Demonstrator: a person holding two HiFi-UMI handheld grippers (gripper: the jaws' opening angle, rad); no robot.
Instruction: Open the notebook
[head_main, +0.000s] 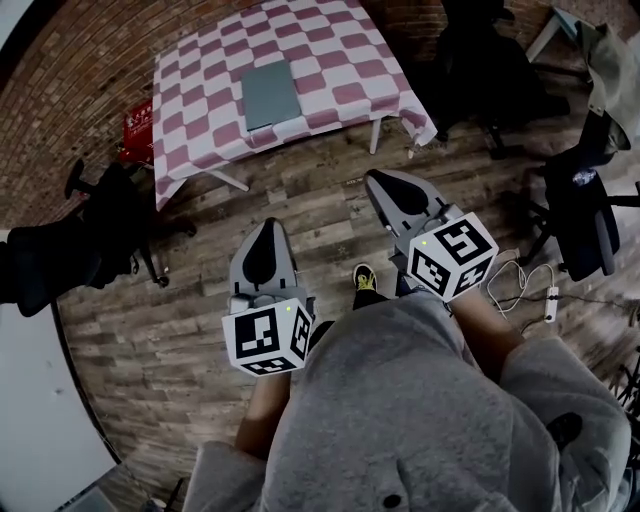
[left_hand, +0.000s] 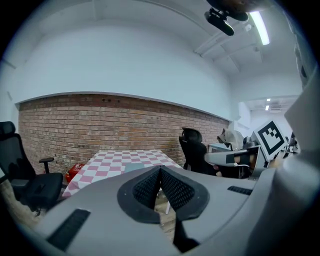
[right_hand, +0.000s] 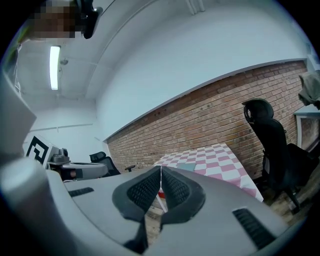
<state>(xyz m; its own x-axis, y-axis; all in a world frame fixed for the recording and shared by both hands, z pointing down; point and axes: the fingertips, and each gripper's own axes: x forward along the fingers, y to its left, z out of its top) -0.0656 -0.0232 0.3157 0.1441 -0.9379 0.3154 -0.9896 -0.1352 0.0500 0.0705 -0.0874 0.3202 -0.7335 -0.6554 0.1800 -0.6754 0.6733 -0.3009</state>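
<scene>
Left gripper: the grey two-jaw left gripper (head_main: 267, 228) is clenched on nothing. In its own view the ribbed black pads (left_hand: 146, 189) meet along one thin seam.
Right gripper: the matching grey right gripper (head_main: 376, 180) is also closed and empty, with its pads pressed flat together.
How they are held: both sit low in front of the person's grey clothing (head_main: 400, 410), side by side and apart, with their noses aimed towards the table. I judge they are carried closed because nothing is within reach to grasp.
Floor: a worn wooden plank floor (head_main: 170, 330) lies between the grippers and the table. A yellow-and-black shoe (head_main: 365, 278) shows between the two grippers.
Table: a small table under a pink-and-white checked cloth (head_main: 340, 45) stands by a red brick wall (left_hand: 110, 125), well ahead of both grippers.
Notebook: a flat grey-green notebook (head_main: 270, 94) lies closed near the middle of the cloth, with nothing on top of it. Lying flat and clear like this, its cover should lift freely.
Surroundings: black office chairs (head_main: 105, 225) stand on both sides. A red box (head_main: 138, 125) sits by the table's left corner. A white cable (head_main: 530, 285) trails on the floor at the right.
Task stage: by my reading this is the approach; the notebook is untouched and well apart from both grippers.
Next move: the grippers would likely need to get close, then one must open to catch the cover's edge.
</scene>
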